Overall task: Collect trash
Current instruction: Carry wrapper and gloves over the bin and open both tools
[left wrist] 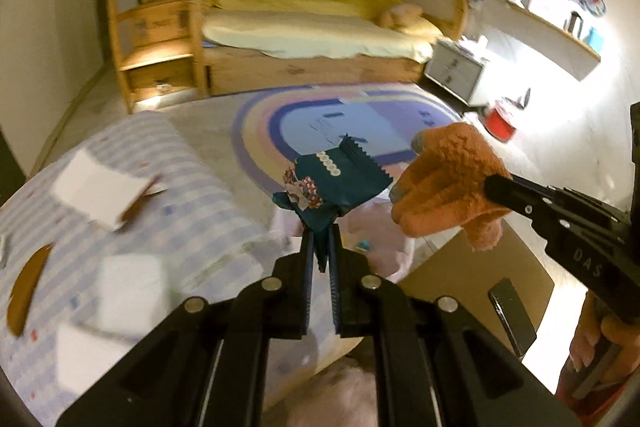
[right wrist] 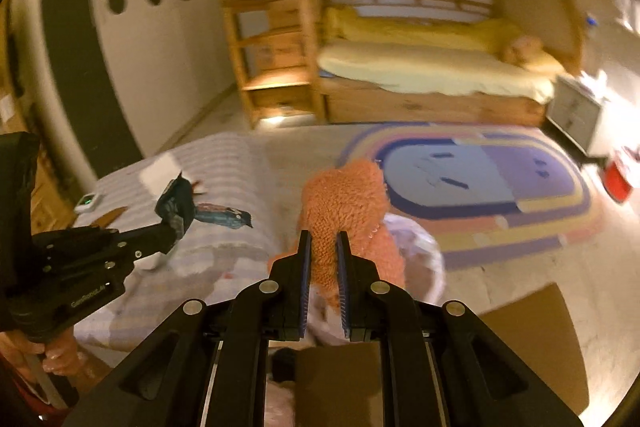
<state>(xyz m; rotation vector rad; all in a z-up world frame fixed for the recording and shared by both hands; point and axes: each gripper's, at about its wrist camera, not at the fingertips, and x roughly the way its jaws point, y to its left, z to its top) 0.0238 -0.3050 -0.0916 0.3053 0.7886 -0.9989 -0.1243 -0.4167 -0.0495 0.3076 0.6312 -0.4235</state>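
A wooden bunk bed (left wrist: pixel 320 27) with yellow bedding is standing against the far wall, a step-drawer staircase (left wrist: pixel 156 27) sitting at its left end. A rainbow-ringed rug (left wrist: pixel 340 123) is lying on the pale floor (right wrist: pixel 520 287). A white nightstand (left wrist: pixel 456 71) is glowing under bright light beneath a wall shelf (left wrist: pixel 560 23).

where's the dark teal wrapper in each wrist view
Left wrist: wrapper at centre, pinched in the left gripper.
Right wrist: wrapper at left of centre, at the tip of the left gripper coming in from the left edge.
Shared landmark: the rainbow rug on the floor beyond it.
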